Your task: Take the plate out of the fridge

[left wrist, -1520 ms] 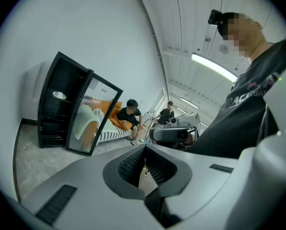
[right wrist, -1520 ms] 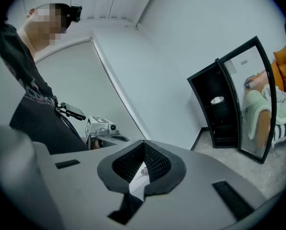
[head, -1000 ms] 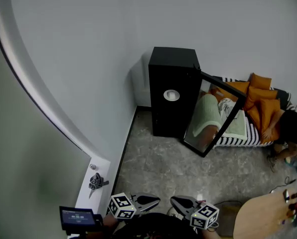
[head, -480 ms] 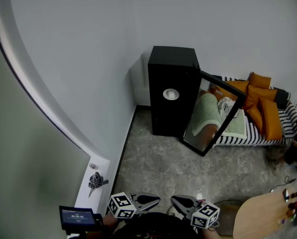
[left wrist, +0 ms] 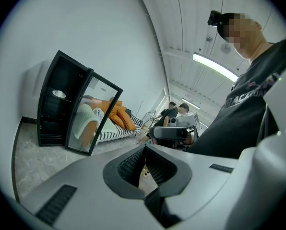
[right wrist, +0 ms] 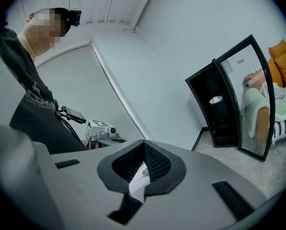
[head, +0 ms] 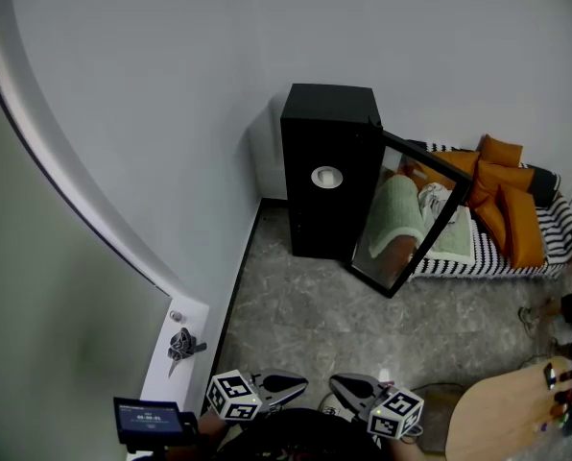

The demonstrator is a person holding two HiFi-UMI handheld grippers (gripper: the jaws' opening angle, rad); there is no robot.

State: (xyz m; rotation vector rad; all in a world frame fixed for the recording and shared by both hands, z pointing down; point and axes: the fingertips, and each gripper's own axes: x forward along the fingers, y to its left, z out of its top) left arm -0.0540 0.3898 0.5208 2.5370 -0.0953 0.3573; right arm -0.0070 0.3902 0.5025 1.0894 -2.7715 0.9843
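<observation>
Your left tongs (head: 297,385) and right tongs (head: 341,387) are pinched shut; the plate (head: 326,176) lies far ahead. It sits in the open fridge (head: 329,113).

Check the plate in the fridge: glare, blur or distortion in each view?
Head view: plate sharp but small, bright against the dark fridge, no glare. Left gripper view: fisheye bends the fridge, plate tiny. Right gripper view: same curving, plate clear.

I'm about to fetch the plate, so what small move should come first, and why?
Probably step toward the fridge: its door stands open, the plate sits inside, and the left gripper and right gripper are shut and far from it.
</observation>
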